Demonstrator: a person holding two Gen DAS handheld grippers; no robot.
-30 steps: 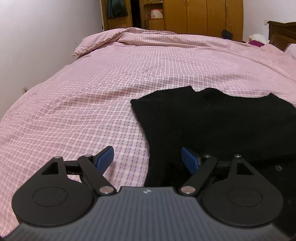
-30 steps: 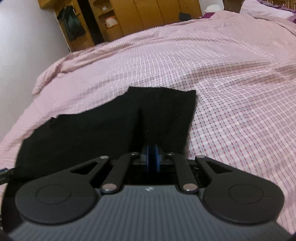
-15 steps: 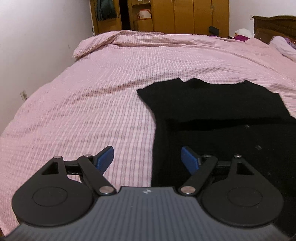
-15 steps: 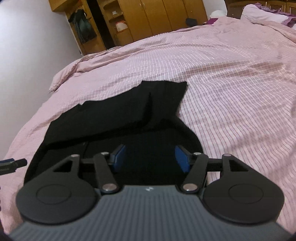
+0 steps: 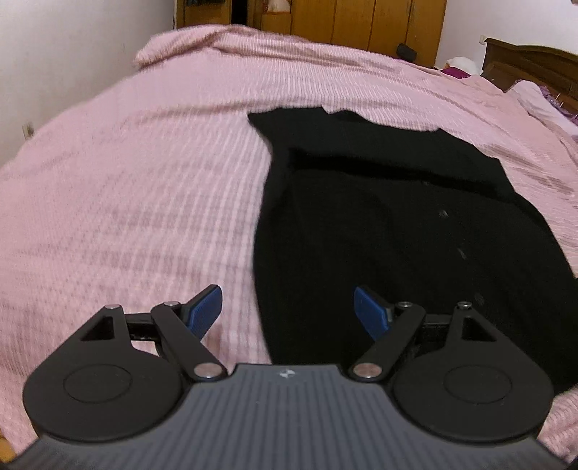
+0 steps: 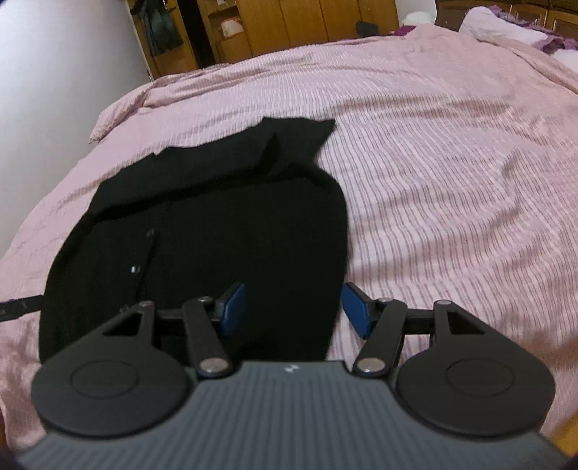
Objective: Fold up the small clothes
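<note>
A black garment [image 5: 397, 224] lies on the pink checked bedspread [image 5: 126, 180], its near part folded over the far part. My left gripper [image 5: 287, 312] is open and empty, above the garment's near left edge. In the right wrist view the garment [image 6: 224, 224] lies left of centre. My right gripper [image 6: 292, 309] is open and empty, straddling the garment's near right edge. A tip of the other gripper [image 6: 18, 307] shows at the far left.
The bedspread [image 6: 451, 180] spreads wide to the right. A white wall [image 5: 54, 54] runs along the left side. Wooden wardrobes [image 5: 361, 21] stand beyond the bed. A dark headboard [image 5: 534, 68] and pillows [image 6: 505, 25] are at the right.
My right gripper has opened and let go of the garment, which now lies folded over. Both grippers have pulled back and up from it.
</note>
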